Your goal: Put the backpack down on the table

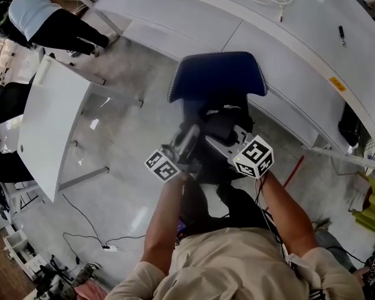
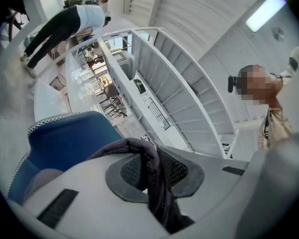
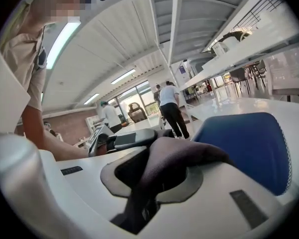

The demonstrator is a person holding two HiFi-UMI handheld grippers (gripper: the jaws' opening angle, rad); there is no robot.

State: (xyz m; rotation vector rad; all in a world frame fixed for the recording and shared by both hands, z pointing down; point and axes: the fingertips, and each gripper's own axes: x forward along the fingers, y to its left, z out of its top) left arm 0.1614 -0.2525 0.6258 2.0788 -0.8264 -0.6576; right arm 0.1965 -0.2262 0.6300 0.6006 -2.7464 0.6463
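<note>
Looking down at a dark backpack [image 1: 220,125] held up by its straps right in front of the blue chair [image 1: 219,74], not on the white table [image 1: 287,42] that curves past behind the chair. Can't see into the bag from any angle. Only markings to mention: black-and-white square markers on the gripper cubes, plus a yellow sticker [image 1: 337,84] on the table to the right of the chair, too small to read. Got the left gripper [image 1: 190,136] clamped on a strap [image 2: 148,156], pads nearly together with the webbing pinched between them and looping up over the top, chair back just behind. Same deal with the right gripper [image 1: 215,141]: closed on the other strap [image 3: 164,166], fabric bunched over the pads, chair off to its right.
</note>
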